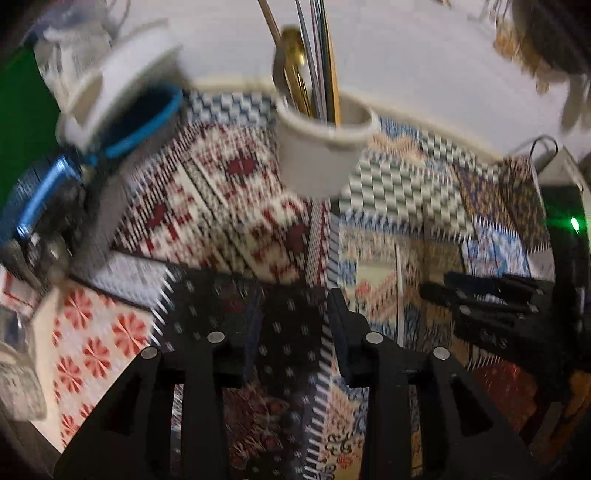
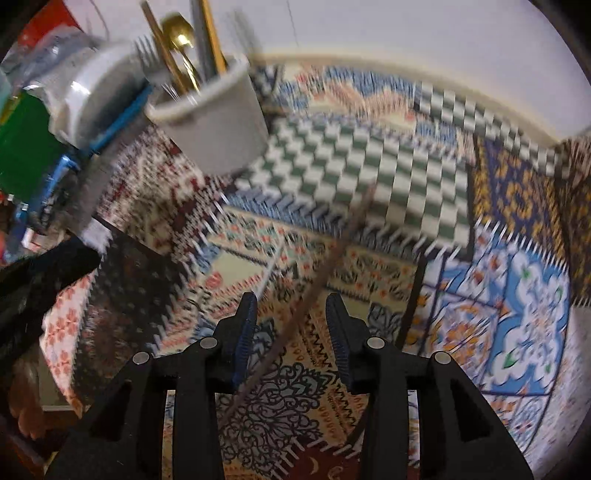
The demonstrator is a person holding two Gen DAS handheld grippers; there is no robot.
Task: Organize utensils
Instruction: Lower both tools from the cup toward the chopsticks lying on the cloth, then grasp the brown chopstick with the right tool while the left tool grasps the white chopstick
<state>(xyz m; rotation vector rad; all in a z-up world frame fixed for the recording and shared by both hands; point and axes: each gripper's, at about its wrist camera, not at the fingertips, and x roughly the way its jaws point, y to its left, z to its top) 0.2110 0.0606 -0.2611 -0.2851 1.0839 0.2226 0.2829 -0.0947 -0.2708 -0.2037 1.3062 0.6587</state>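
Closest in, the left gripper (image 1: 293,325) has its fingers spread with nothing between them, only patterned cloth (image 1: 229,206) below. The right gripper (image 2: 291,317) is also spread wide; a thin dark stick (image 2: 317,284) crosses the gap between its jaws in the right wrist view, but neither pad touches it, and blur makes it hard to say whether it lies flat on the cloth or what kind of utensil it is. A second thin dark stick (image 2: 412,306) lies just right of the right fingers. Beyond both, a white cup (image 1: 321,147) stands upright on the cloth near the wall, already holding a gold spoon (image 2: 181,33), a fork, and several long thin pieces. Behind and left of the cup sit a blue-framed item (image 1: 144,125) and other clutter too smeared to name. The step in hand looks like collecting the loose pieces left on the cloth, with most utensils already in the cup. The next move likely calls for lowering the right gripper over the nearer stick, closing squarely on so thin a shaft without it rolling away, then lifting and tipping it upright into the cup's crowded mouth.
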